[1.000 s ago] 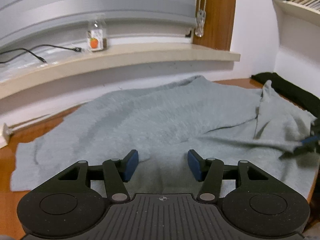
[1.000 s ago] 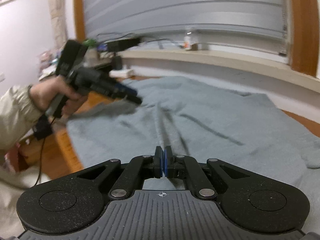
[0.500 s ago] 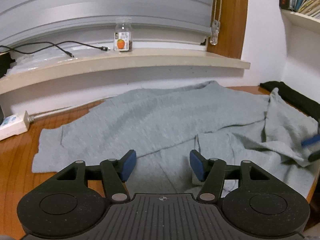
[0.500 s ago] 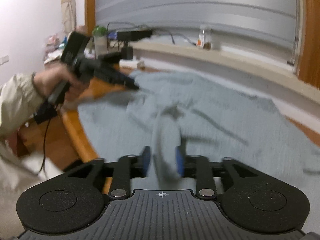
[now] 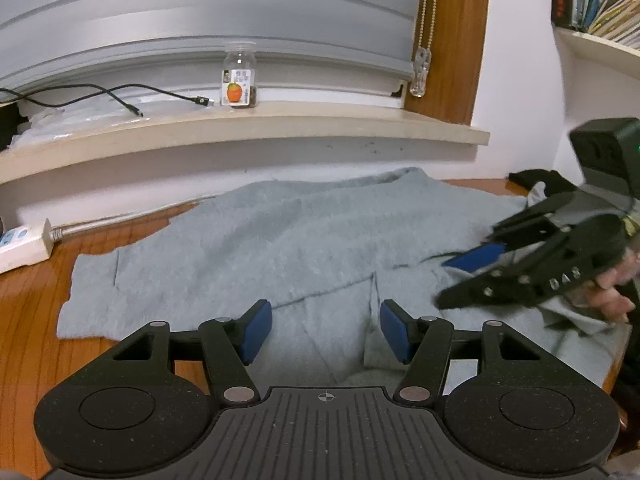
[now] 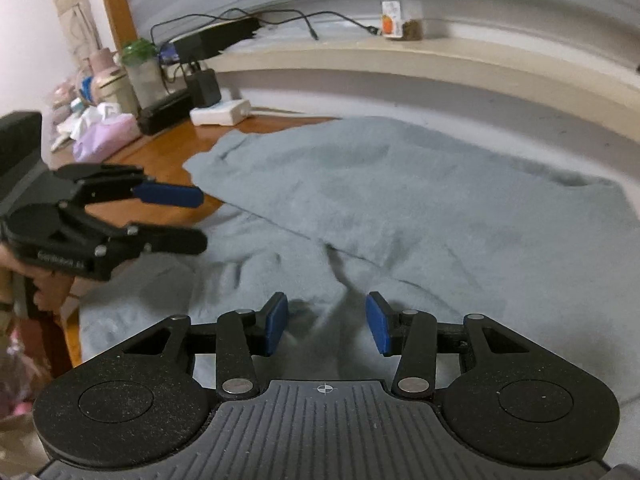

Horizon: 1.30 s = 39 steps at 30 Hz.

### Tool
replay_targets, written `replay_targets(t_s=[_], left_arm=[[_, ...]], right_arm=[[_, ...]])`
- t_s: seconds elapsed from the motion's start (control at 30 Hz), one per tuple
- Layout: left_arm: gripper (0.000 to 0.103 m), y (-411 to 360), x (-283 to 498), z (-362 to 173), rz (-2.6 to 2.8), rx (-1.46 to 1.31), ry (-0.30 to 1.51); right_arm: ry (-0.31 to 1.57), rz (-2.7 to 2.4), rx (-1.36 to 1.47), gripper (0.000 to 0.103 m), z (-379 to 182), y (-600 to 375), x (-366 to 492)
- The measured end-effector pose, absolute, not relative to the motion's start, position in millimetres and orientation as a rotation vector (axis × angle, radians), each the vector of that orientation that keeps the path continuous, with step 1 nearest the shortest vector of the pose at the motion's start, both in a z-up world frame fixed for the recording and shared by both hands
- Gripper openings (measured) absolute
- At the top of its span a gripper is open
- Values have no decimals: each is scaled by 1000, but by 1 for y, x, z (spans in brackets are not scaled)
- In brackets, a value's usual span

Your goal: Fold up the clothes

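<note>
Hovering close over the cloth are two hand-held grippers, one in each hand. The left hand-held gripper (image 5: pixel 326 330) has its two blue pads wide apart, with only cloth lying under the gap and nothing pinched. The right hand-held gripper (image 6: pixel 327 324) has its pads apart too; its jaws have just been closing a little, and a soft ridge of cloth runs up toward the gap, but the pads do not press on it. Each one shows in the other's view from the side, held by a hand (image 5: pixel 612 284). There is one piece of clothing, a gray-blue fuzzy sweater (image 5: pixel 288 248), and it lies spread on the brown wooden tabletop (image 5: pixel 36 312), covering most of it. It is soft and wrinkly. One part is folded over on top, so a long edge crosses the middle, and a flat end sticks out on the left side. A dark cloth (image 5: pixel 536 178) lies past its far right corner. Farther back on the tabletop sit one white power strip (image 5: pixel 24 242) and a crowd of small bottles and bags (image 6: pixel 100 92) that are too blurry to count. Behind that is a pale window ledge (image 5: pixel 240 132) with one small glass jar (image 5: pixel 239 76) and one black cable (image 5: pixel 100 92) on it. Gray blinds (image 5: pixel 200 20) hang above, with one bead cord (image 5: pixel 424 20).
</note>
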State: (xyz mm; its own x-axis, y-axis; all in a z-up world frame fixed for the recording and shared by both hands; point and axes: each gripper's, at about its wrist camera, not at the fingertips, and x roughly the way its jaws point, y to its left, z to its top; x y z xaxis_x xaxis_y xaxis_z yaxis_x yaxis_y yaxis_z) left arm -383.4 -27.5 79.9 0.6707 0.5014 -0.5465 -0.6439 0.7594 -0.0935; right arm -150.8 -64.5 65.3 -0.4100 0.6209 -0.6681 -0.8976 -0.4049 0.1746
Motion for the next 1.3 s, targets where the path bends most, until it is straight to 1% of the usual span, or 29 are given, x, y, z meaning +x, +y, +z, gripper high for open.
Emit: replay_targets(t_s=[0.03,0.1,0.3,0.4,0.47,0.57,0.83,1.0,1.07,1.17,1.23,1.27,1.3], left_arm=[[65,-29,-384,80,633,-296,521],[65,-33,-386,80,588,-307,517],[65,-42,-375,80,514,-290,535],[64,-42,-366,80,598,-242,556],[64,-40,-365,79,687,-223,561],[64,-34,-377,76,733,-267,546],[65,-25,-422,78,790,-363,494],[67,-17,-427,84,712,-444,426],[67,-18,-418,83,679,-441,442],[67,-20,-399,76,650,-392,513],[62,-21,-390,70,636,-362,550],[57,-22,-388,69,629,-353,554],[47,-24,-387,67,621,-345,558]], right_arm=[[644,1954,-630,22,66,-65,-152],[601,1961,-616,10,71,-69,-157],[454,2023,-467,9,106,-92,-168],[396,2070,-424,9,122,-106,-178],[395,2113,-428,9,126,-116,-185],[382,2164,-468,9,119,-132,-201],[391,2192,-615,9,72,-157,-236],[362,2183,-635,9,63,-165,-242],[325,2178,-649,9,61,-169,-246],[302,2183,-645,9,59,-171,-246],[286,2185,-643,9,58,-175,-245],[285,2185,-644,9,57,-175,-244],[284,2185,-645,9,57,-176,-244]])
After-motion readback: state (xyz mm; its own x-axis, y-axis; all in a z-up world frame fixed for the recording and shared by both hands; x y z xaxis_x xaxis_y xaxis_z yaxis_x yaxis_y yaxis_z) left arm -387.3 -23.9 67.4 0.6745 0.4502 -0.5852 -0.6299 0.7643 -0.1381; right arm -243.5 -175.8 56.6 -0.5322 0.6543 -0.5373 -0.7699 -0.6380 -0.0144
